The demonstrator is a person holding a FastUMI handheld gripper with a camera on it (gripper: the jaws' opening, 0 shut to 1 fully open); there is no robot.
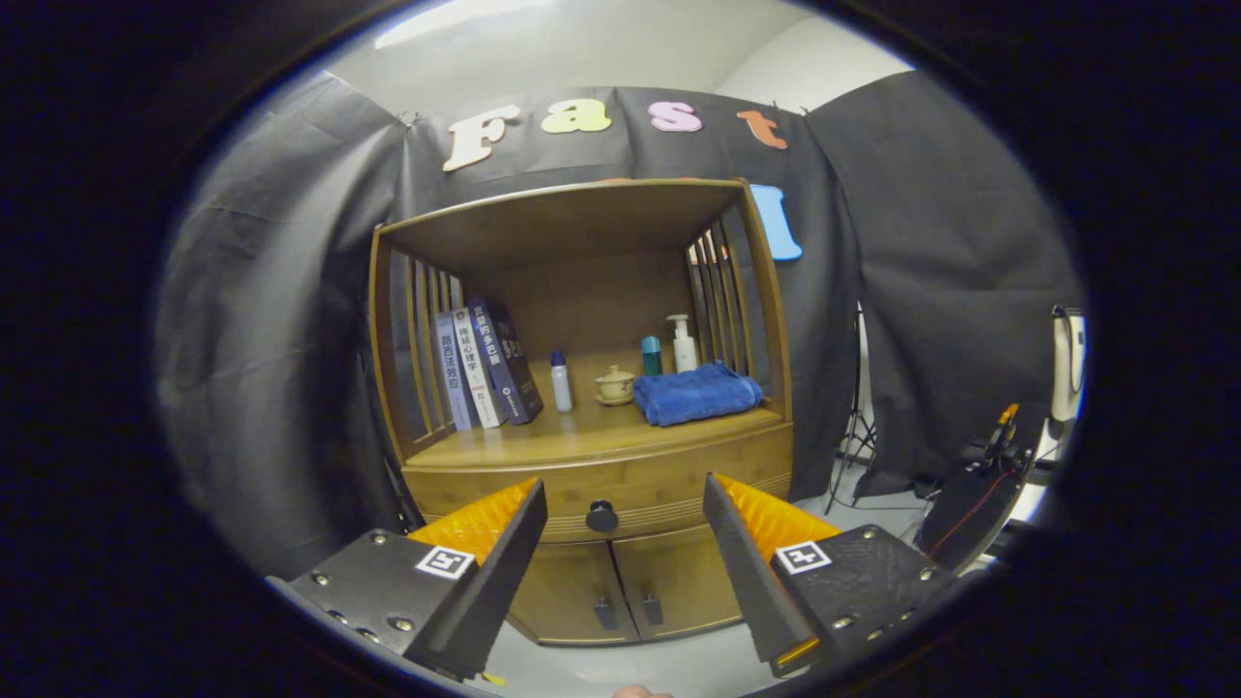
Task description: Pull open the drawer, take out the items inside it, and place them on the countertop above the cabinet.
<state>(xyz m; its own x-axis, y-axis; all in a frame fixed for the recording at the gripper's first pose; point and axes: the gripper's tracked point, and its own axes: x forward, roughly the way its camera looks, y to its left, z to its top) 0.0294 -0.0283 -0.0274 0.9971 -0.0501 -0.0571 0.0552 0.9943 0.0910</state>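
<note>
Hovering wide apart, gripper (620,543) grasps nothing; the knob (602,516) sits beyond and between the fingers on the shut drawer (620,485) under the countertop (582,436). Risk: fingers close off-centre, slip off the small knob, drawer stays shut.

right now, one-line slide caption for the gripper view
Open gripper faces the shut wooden drawer's round black knob; folded blue towel and upright books sit on the wooden cabinet's countertop.
</note>
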